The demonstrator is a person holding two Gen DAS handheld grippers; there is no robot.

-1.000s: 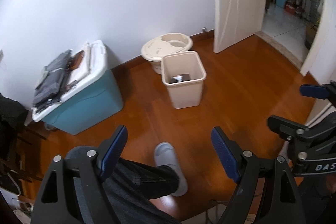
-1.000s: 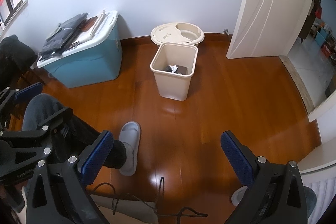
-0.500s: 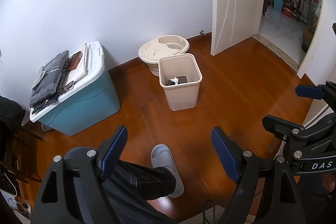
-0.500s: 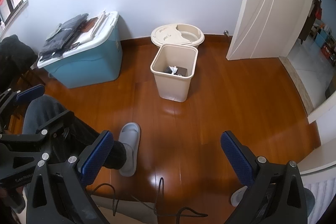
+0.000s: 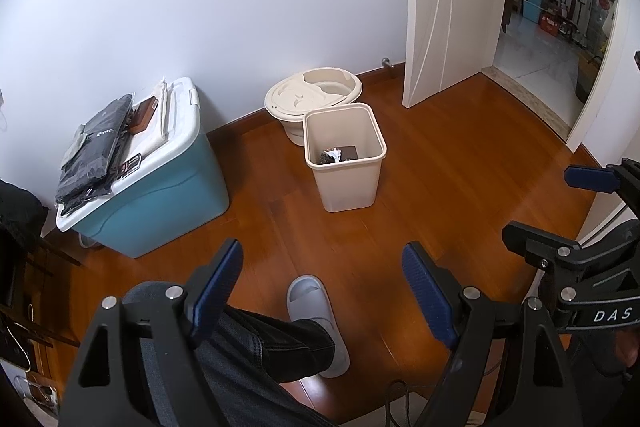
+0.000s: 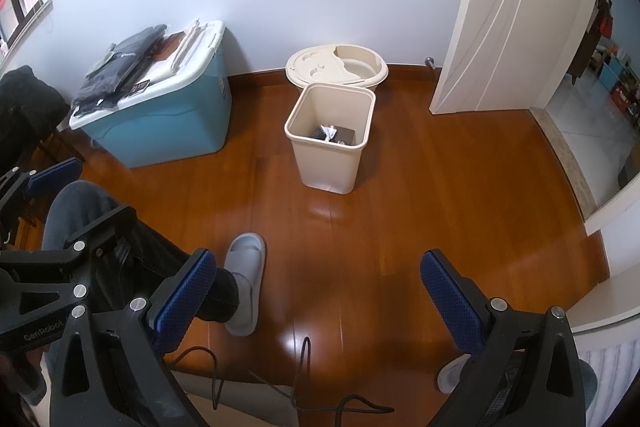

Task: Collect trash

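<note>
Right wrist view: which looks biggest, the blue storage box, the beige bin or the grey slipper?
1. Blue storage box
2. Beige bin
3. Grey slipper, though it lies nearer the camera, so it looks larger than it would beside the others.

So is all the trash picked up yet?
Some trash already sits in the beige bin. Both the left gripper and the right gripper are open and empty. No loose trash shows on the floor, so little looks left.
</note>
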